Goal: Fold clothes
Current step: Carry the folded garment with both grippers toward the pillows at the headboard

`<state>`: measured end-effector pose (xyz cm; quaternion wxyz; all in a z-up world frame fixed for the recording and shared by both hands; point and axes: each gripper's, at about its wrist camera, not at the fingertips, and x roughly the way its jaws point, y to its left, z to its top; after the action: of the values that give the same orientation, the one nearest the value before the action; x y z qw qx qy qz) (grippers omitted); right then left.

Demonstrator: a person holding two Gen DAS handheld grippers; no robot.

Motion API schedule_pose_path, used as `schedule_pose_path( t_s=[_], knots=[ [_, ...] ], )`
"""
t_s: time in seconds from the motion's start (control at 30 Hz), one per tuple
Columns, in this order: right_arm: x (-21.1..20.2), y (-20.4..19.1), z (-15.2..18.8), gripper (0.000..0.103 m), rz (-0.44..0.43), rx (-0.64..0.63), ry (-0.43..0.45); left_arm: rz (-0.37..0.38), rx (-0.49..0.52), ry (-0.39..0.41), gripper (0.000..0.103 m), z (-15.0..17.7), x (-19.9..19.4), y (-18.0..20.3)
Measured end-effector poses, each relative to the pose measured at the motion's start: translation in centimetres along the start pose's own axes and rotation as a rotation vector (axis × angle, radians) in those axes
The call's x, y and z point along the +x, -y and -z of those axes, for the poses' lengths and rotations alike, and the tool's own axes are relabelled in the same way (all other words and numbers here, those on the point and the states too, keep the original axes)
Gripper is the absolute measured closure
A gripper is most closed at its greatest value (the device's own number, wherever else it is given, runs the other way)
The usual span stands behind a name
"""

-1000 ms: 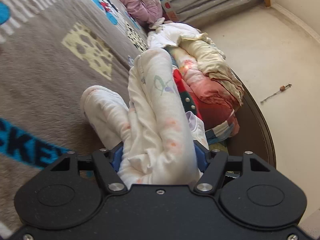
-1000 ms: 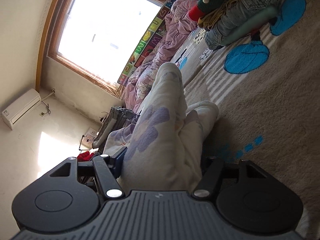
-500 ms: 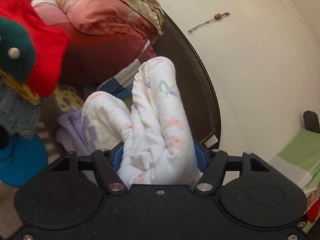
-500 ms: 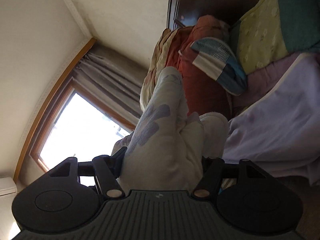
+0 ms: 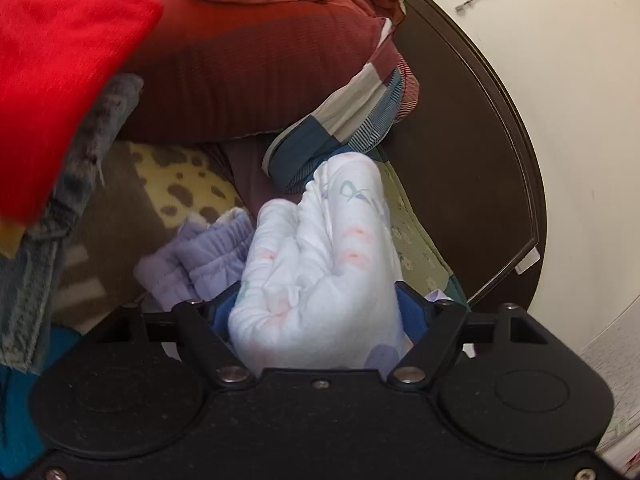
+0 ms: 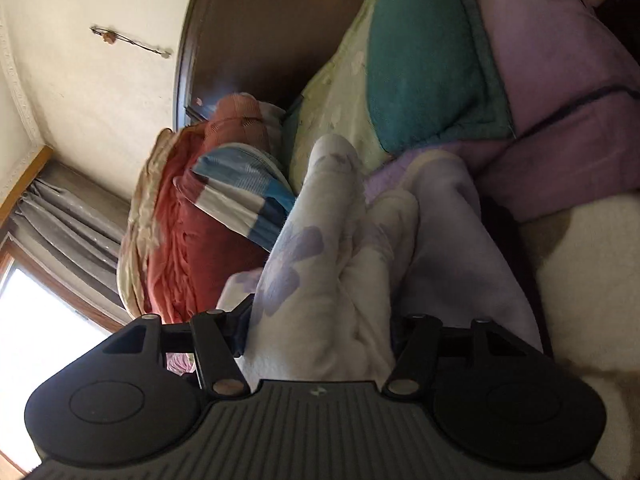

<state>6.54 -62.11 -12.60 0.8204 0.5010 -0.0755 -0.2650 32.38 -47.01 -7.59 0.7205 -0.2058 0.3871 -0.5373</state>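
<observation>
Garment bunched in both my grippers, held over the bed.
My left gripper (image 5: 320, 312) and right gripper (image 6: 320, 320) each clamp the white flowered garment (image 5: 320, 248); its long axis runs straight ahead toward the headboard (image 5: 460, 160), purple clothing (image 5: 200, 256) lower left.

The white printed garment (image 5: 320, 264) is bunched into a thick, soft roll rising from the lower centre of the left wrist view, showing faint orange marks and a pale green-and-lilac motif near its rounded top. In the right wrist view the same garment (image 6: 320, 280) fills the lower centre, creased lengthwise, with large lilac flower prints.
</observation>
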Motion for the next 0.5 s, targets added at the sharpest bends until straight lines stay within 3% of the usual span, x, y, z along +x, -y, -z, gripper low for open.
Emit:
schedule_pose_path(
  t_s=[0.17,0.33,0.43,0.5],
  knots=[
    [-2.0,-0.9,-1.2,0.03,0.068,-0.101,0.109,-0.106,0.241,0.119,0.026,0.5,-2.3,3.4],
    [-4.3,-3.1,-2.1,0.03,0.054,-0.276,0.261,-0.088,0.286,0.195,0.025,2.2,-5.2,5.2],
    [-5.5,-4.3,-1.8,0.03,0.001,-0.379,0.297,-0.076,0.312,0.24,0.025,3.1,-6.9,6.3],
    [-5.8,-4.9,-1.8,0.03,-0.046,-0.421,0.266,-0.094,0.35,0.237,0.025,2.9,-6.5,7.1]
  ],
)
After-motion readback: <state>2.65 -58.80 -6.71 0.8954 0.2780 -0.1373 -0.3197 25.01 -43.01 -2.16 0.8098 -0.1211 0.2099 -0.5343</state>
